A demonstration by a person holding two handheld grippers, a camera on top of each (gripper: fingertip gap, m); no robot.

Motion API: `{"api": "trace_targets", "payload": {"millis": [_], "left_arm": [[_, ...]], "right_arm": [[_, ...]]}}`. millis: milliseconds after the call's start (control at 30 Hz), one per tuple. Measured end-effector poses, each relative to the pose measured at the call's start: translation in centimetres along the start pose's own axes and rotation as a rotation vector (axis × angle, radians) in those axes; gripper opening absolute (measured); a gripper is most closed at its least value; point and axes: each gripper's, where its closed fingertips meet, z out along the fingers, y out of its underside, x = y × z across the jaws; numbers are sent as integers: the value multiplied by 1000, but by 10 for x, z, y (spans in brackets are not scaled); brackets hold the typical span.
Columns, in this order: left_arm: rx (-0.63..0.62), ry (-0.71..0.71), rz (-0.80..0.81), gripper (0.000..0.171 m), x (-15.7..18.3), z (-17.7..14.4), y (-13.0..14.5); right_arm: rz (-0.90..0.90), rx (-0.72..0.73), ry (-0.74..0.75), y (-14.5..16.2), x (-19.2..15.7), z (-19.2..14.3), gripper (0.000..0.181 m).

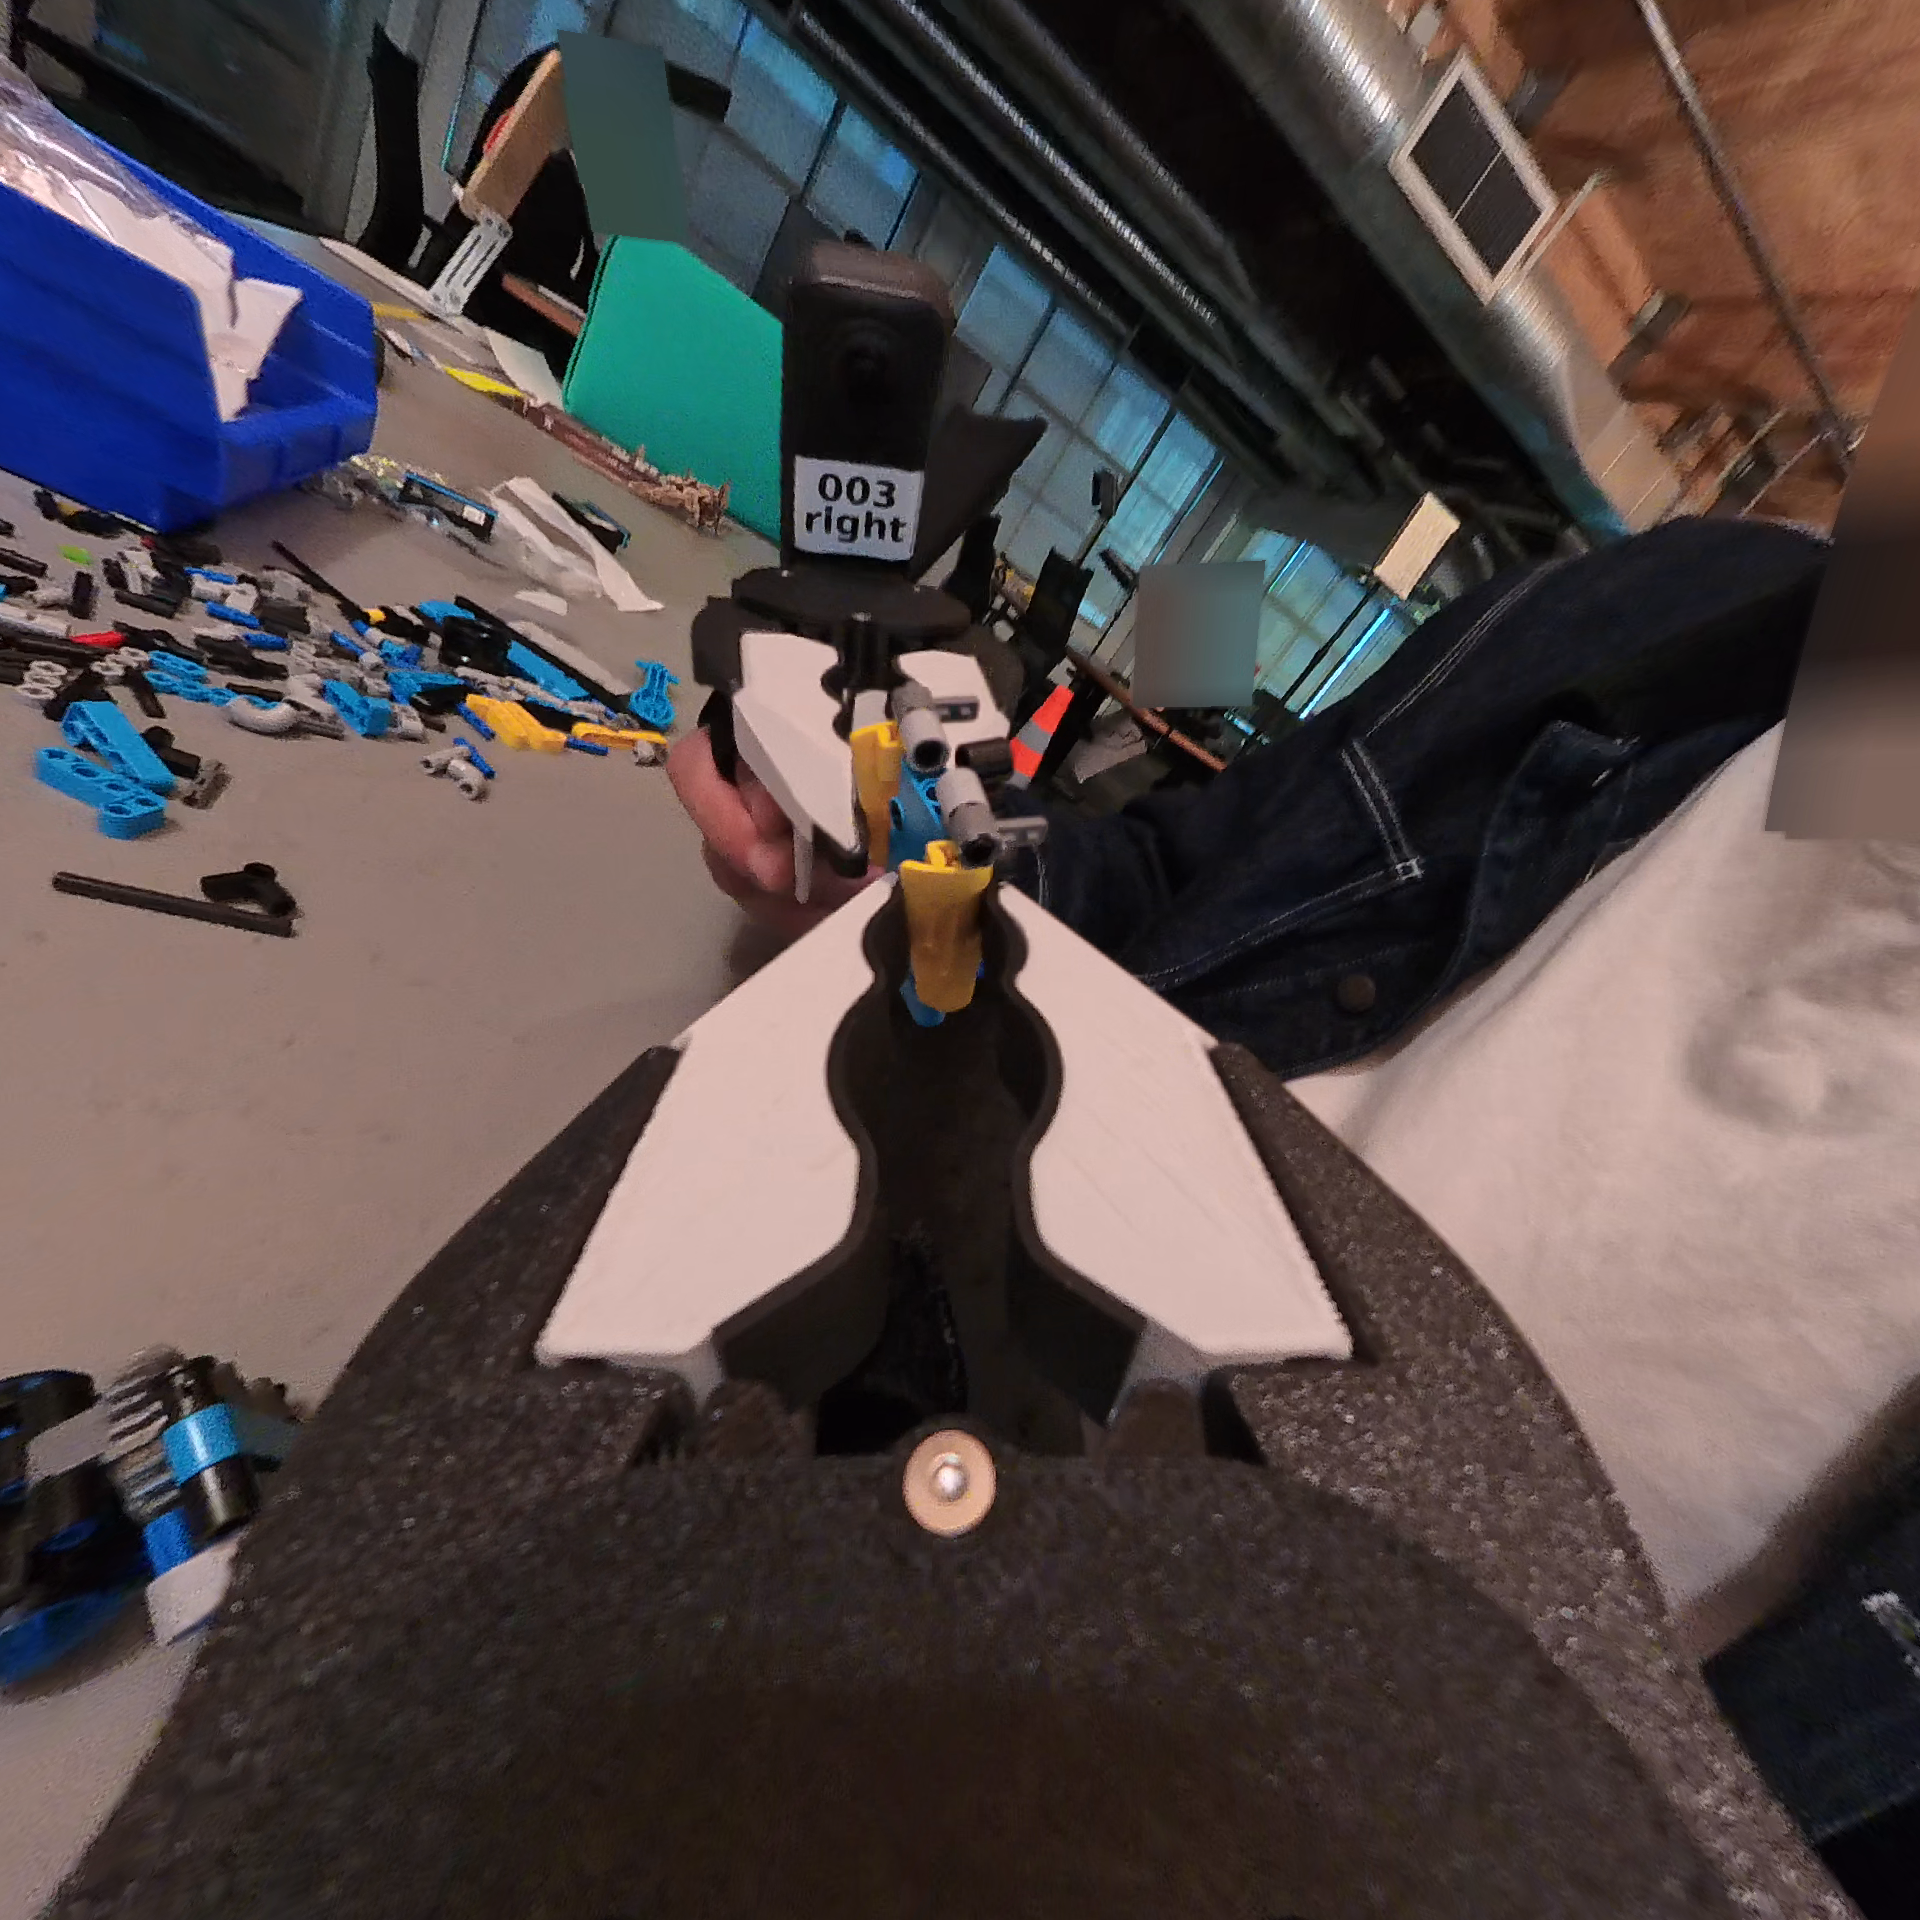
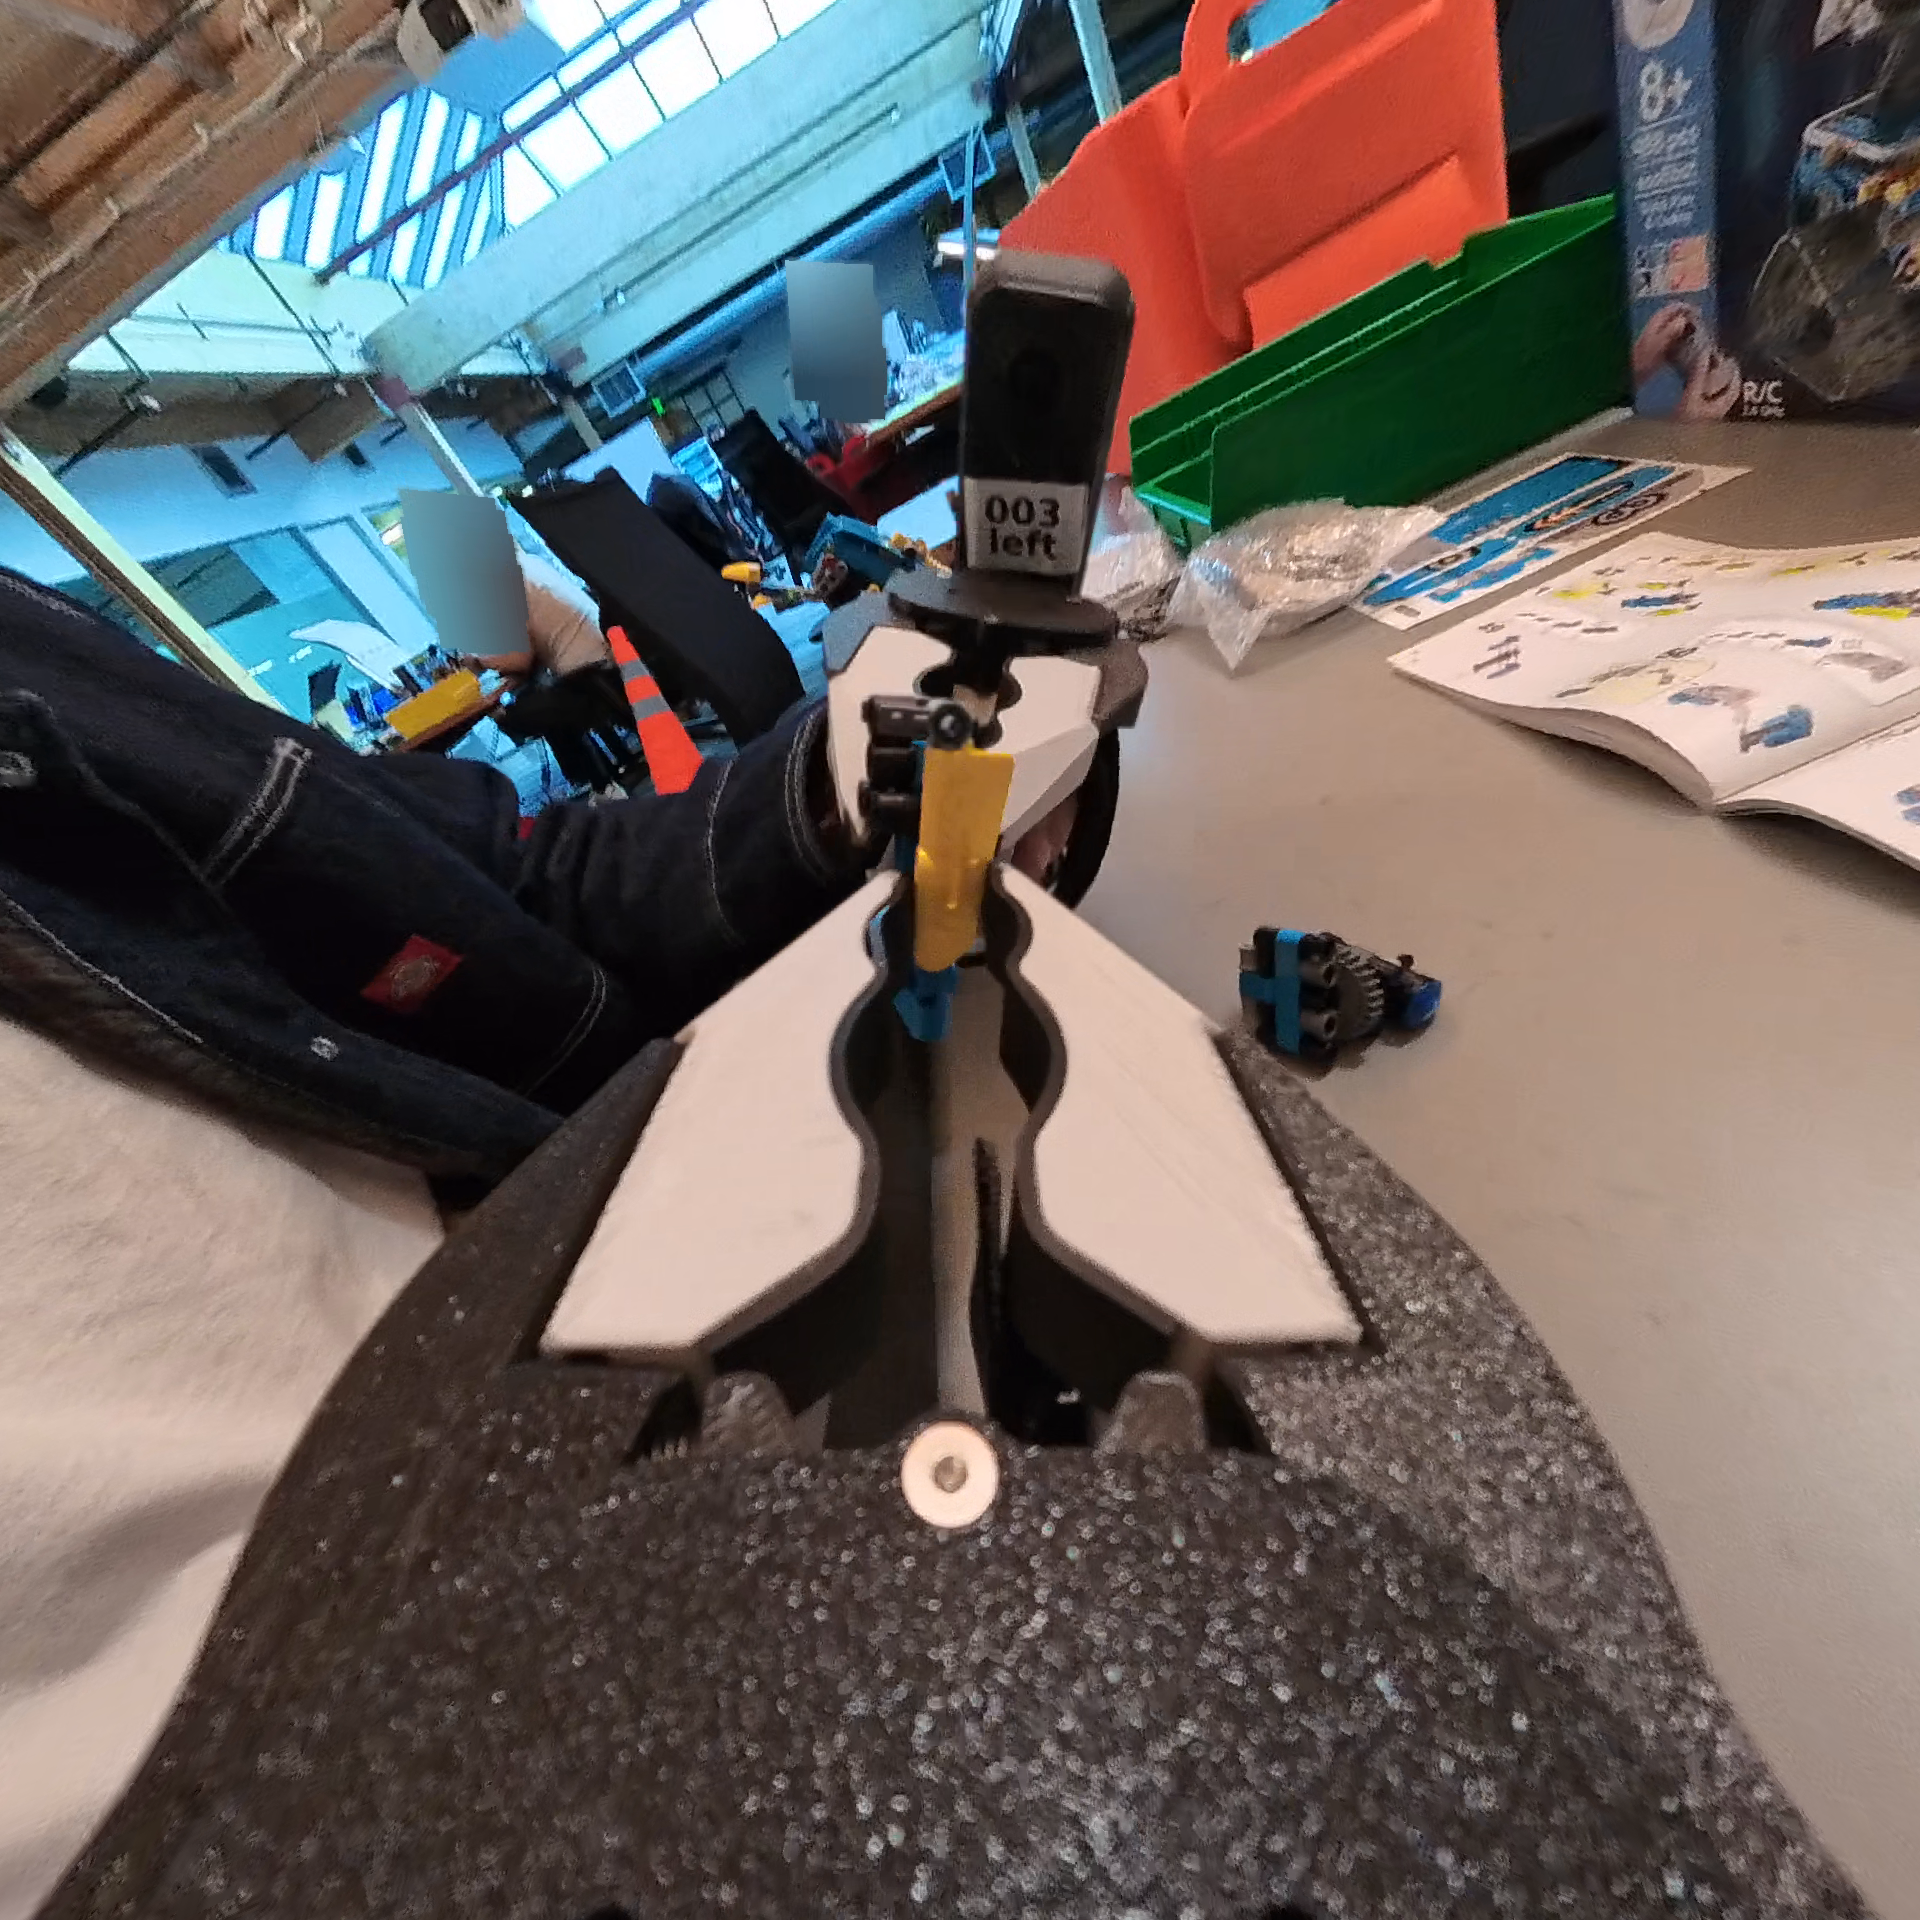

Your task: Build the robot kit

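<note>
The left tongs (image 1: 940, 914) are pinching a yellow piece (image 1: 940, 935) with a blue part under it, held up above the grey desk (image 1: 416, 1039). Facing them tip to tip, the right tongs (image 2: 940, 914) are pressed together on the other end of the same small assembly (image 1: 935, 790), where grey and black connectors (image 1: 961, 795) stick out to the right between the two tools. Both pairs carry the assembly in the air, near the person's dark denim sleeve (image 1: 1403, 790). In the left wrist view a scatter of loose blue, black and yellow pieces (image 1: 260, 675) lies at the far left beside a blue bin (image 1: 156, 416). In the right wrist view a small blue-and-black sub-build (image 2: 1340, 992) rests just to the right, with an open instruction booklet (image 2: 1714, 686) and a green bin (image 2: 1403, 384) farther off.
</note>
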Motion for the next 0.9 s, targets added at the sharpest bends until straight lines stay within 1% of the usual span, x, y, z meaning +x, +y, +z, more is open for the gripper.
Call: {"api": "trace_targets", "payload": {"millis": [133,167,200,233,333,400,433,533,633,767,800,900], "left_arm": [[67,-38,-40,13,-9,3,-7],[75,-64,-50,15,-15,3,-8],[75,-94,-53,22,-20,3,-8],[69,-127,-49,25,-25,2,-6],[81,-190,-41,26,-35,3,-7],[121,-199,-38,20,-35,2,-12],[134,-205,-37,13,-36,1,-14],[144,-237,-39,12,-40,0,-13],[163,-197,-49,11,-35,0,-15],[208,-106,-100,11,-24,3,-18],[215,-93,-114,10,-23,4,-19],[199,-120,-102,10,-27,3,-17]], "right_arm": [[59,40,16,-7,8,-5,11],[51,50,52,-8,13,-5,11],[40,54,93,-8,19,-7,11],[42,61,117,-9,23,-8,11],[49,101,125,-15,24,-10,11],[35,101,150,-15,27,-10,12],[28,104,169,-15,29,-10,12],[46,98,182,-13,34,-10,12],[69,121,139,-15,29,-9,12],[231,172,-52,-21,14,-8,11],[232,173,-60,-21,13,-8,12],[128,132,42,-16,21,-7,12]]}}
